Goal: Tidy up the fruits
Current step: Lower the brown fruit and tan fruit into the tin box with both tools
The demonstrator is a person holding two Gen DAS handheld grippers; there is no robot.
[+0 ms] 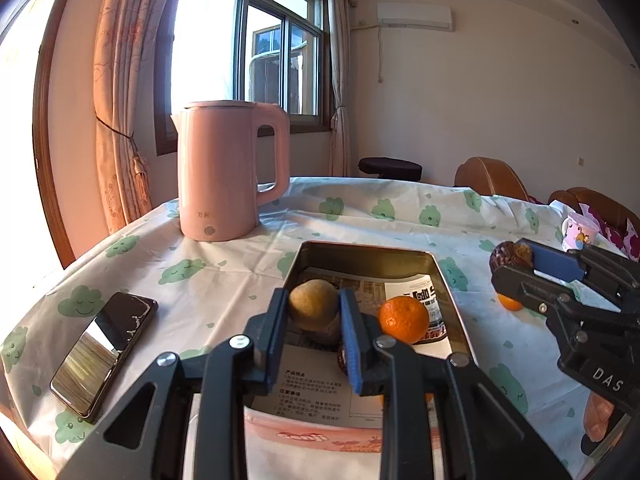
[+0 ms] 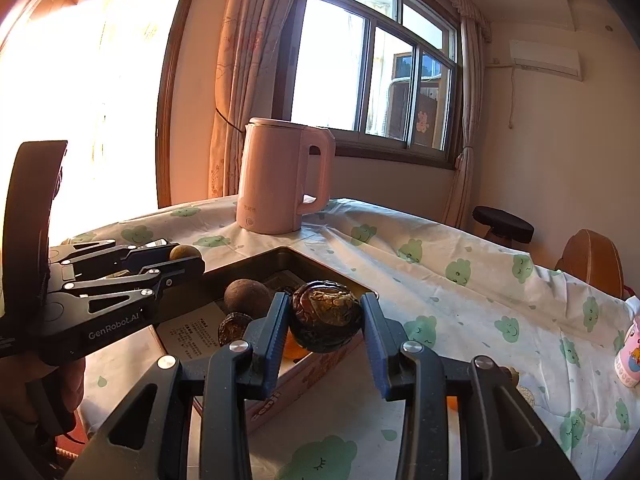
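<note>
Left tool pinching a tan fruit, right tool a dark wrinkled fruit — phone in left view only.

Bright daylight pours through a large sliding window with a dark wooden frame, flanked by pale patterned curtains tied back. The walls are cream, with a white air conditioner mounted high near the ceiling. A dark round stool and brown chair backs stand beyond the table.
</note>
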